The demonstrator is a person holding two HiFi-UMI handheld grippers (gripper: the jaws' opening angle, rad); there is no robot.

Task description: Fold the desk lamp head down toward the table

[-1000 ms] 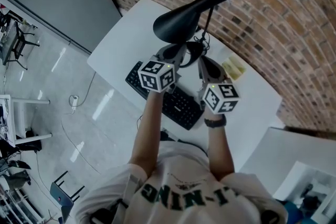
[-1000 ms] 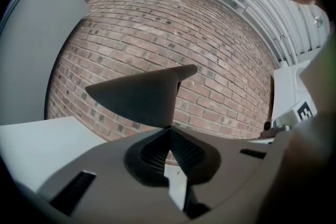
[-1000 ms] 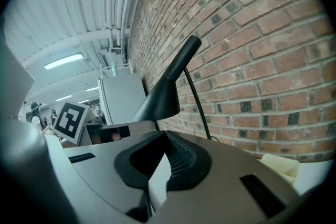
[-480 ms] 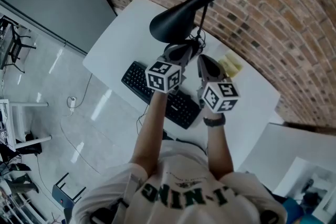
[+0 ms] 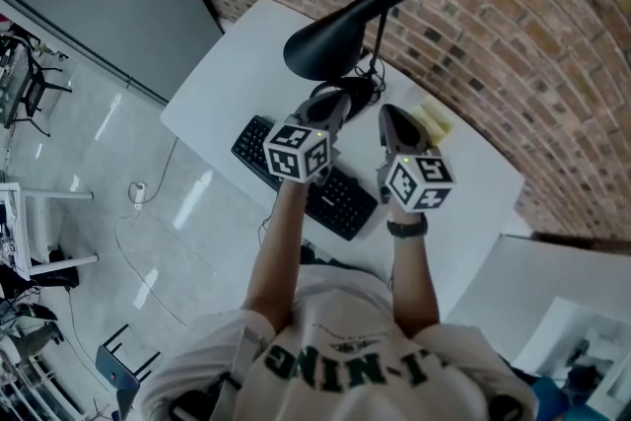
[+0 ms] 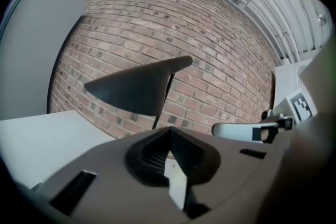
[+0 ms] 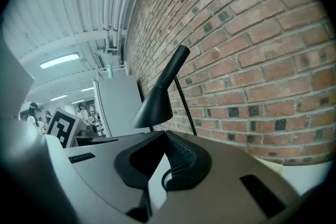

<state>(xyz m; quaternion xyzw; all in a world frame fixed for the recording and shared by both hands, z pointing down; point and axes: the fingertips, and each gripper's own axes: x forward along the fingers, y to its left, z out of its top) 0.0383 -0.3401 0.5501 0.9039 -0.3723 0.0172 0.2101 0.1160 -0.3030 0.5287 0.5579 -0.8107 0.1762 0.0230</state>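
My desk lamp (image 5: 327, 47) is black, the worktop (image 5: 222, 89) white, the keyboard (image 5: 342, 202) black. The brick wall (image 5: 513, 35) is red-brown with pale mortar. My left gripper (image 5: 338, 100) and right gripper (image 5: 387, 111) carry cubes of black-and-white squares.

We find the widest free room on the left part of the white table (image 5: 222, 74), bare from its near edge up to the far corner. Over the far middle the wide black lamp head (image 5: 330, 42) overhangs the table and blocks any way straight down there; beneath it and to its left the air is open. Its thin stem (image 5: 380, 25) rises just behind, and the brick wall (image 5: 493, 5) closes the far side. The keyboard (image 5: 330, 197) takes the near middle. A tangle of cable (image 5: 367, 86) lies at the lamp's foot, and a pale yellow thing (image 5: 436, 123) sits right of it; further right the table is bare.
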